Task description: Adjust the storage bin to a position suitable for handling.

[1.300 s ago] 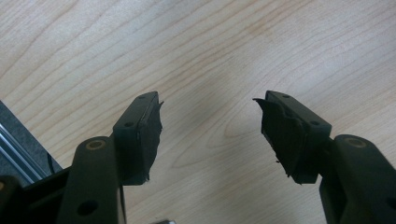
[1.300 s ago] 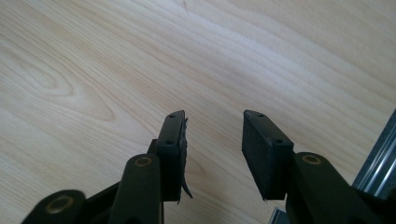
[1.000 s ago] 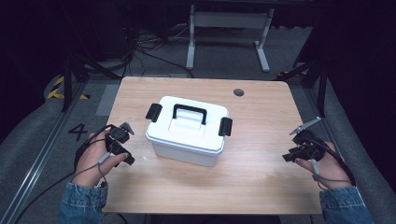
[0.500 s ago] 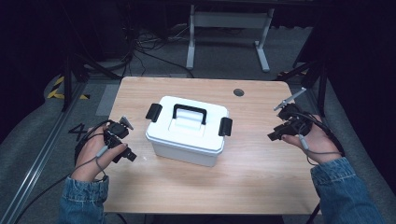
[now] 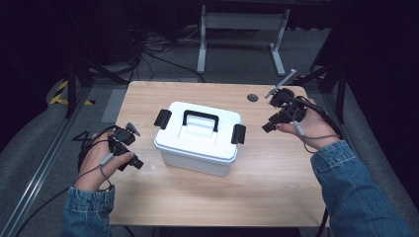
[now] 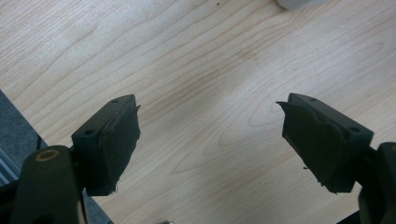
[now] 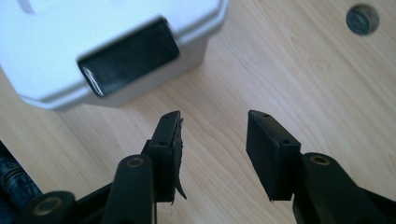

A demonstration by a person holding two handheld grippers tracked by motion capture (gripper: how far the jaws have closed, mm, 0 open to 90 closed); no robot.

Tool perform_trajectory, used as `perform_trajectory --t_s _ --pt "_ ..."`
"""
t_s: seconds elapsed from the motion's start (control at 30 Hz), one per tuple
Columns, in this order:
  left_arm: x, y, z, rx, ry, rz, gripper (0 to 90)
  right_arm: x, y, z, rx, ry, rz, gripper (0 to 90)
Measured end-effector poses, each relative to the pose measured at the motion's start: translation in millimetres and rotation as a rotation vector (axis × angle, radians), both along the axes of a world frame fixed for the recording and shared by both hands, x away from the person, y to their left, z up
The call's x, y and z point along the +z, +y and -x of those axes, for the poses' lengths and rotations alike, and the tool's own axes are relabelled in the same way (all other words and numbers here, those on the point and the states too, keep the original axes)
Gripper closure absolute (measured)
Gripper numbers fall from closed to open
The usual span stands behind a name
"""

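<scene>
A white plastic box (image 5: 197, 138) with a black handle (image 5: 200, 118) and a black latch on each end stands in the middle of the wooden table (image 5: 276, 182). My left gripper (image 5: 129, 157) hovers left of the box, open, with bare wood between its jaws (image 6: 210, 121). My right gripper (image 5: 271, 123) is held right of the box, open and empty (image 7: 212, 140), pointing at the box's right latch (image 7: 128, 56) a short way off. In the high view that latch (image 5: 238, 134) lies close to the gripper's tips.
A round grey cable hole (image 5: 252, 98) (image 7: 362, 19) sits in the table's far right part. The table's left edge (image 6: 28, 126) runs close behind my left gripper. A metal stand (image 5: 237, 29) and cables lie on the floor beyond the table.
My right gripper has moved forward and inward from the table's right edge toward the box's right latch. My left gripper has edged slightly toward the box.
</scene>
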State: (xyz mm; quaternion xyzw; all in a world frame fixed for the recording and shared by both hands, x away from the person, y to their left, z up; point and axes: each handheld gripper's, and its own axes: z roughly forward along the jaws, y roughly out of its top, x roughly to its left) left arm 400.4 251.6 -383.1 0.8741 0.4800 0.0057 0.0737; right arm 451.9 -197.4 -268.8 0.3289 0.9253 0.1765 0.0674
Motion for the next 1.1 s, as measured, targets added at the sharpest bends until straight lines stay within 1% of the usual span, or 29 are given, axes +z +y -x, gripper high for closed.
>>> perform_trajectory --t_s 0.03,0.1,0.13,0.17,0.2,0.23,0.27,0.37,0.43,0.47,0.5,0.53,0.57,0.6,0.63,0.77,0.83,0.93,0.97,1.03,1.1 --pt "-0.1 -0.3 0.4 -0.003 -0.001 -0.002 20.7 1.9 4.8 -1.1 0.009 0.000 0.002 55.7" --pt "0.6 0.8 1.1 -0.012 -0.010 -0.005 20.8 7.0 17.7 -3.7 0.032 -0.017 0.018 54.5" --pt "0.9 1.5 2.0 -0.002 -0.005 0.002 20.8 8.9 24.2 -5.3 0.038 -0.013 0.025 54.6" --pt "1.2 2.6 2.2 0.000 -0.012 0.007 20.7 10.6 30.9 -6.8 0.050 -0.014 0.035 55.0" --pt "1.3 3.3 2.8 0.006 -0.011 0.010 20.4 11.9 37.5 -8.2 0.060 -0.019 0.041 55.7" --pt "1.4 4.2 2.8 0.003 -0.019 0.005 20.2 13.2 43.8 -9.6 0.069 -0.024 0.049 55.9" --pt "1.2 5.1 2.9 -0.003 -0.022 0.004 20.3 14.0 50.1 -11.1 0.078 -0.022 0.051 56.2" --pt "0.4 5.9 4.2 0.004 -0.005 0.014 20.3 16.8 66.3 -15.0 0.105 -0.032 0.048 56.7" --pt "0.0 7.4 4.4 0.001 -0.013 0.015 20.3 18.3 75.2 -17.7 0.122 -0.044 0.039 56.7" --pt "0.2 8.1 4.1 -0.005 -0.016 0.013 20.3 18.7 80.1 -19.7 0.141 -0.041 0.027 56.2" --pt "0.3 7.9 5.0 0.013 -0.003 0.023 20.3 18.6 82.9 -21.1 0.147 -0.037 0.022 54.7" --pt "0.2 8.4 4.5 0.011 -0.011 0.021 20.3 17.5 89.8 -25.1 0.152 -0.031 0.015 53.1" --pt "0.2 8.4 4.5 0.011 -0.011 0.021 20.3 17.5 89.8 -25.1 0.152 -0.031 0.015 53.1" --pt "0.2 8.2 4.7 0.012 -0.006 0.019 20.3 15.5 95.5 -29.6 0.162 -0.009 0.000 52.7" --pt "0.2 7.8 4.6 0.011 -0.007 0.015 20.3 15.5 95.5 -29.6 0.162 -0.009 0.000 52.7" --pt "-0.1 6.8 3.8 0.003 -0.020 0.012 20.3 10.2 107.4 -35.6 0.169 0.030 -0.015 50.9" --pt "0.3 6.7 3.6 0.001 -0.021 0.009 20.3 6.7 114.4 -38.0 0.183 0.041 -0.027 48.8" --pt "-0.1 5.9 3.6 0.009 -0.014 0.010 20.3 3.2 123.4 -40.7 0.185 0.043 -0.008 44.2" --pt "-0.4 6.0 2.9 -0.002 -0.018 0.009 20.3 1.6 126.6 -41.9 0.184 0.042 -0.001 45.9" --pt "-0.6 5.5 2.6 -0.007 -0.015 0.010 20.3 -1.6 133.6 -44.0 0.194 0.061 0.000 48.8" --pt "-0.6 5.3 2.5 -0.008 -0.016 0.010 20.4 -4.6 139.1 -45.9 0.208 0.055 -0.001 50.9"
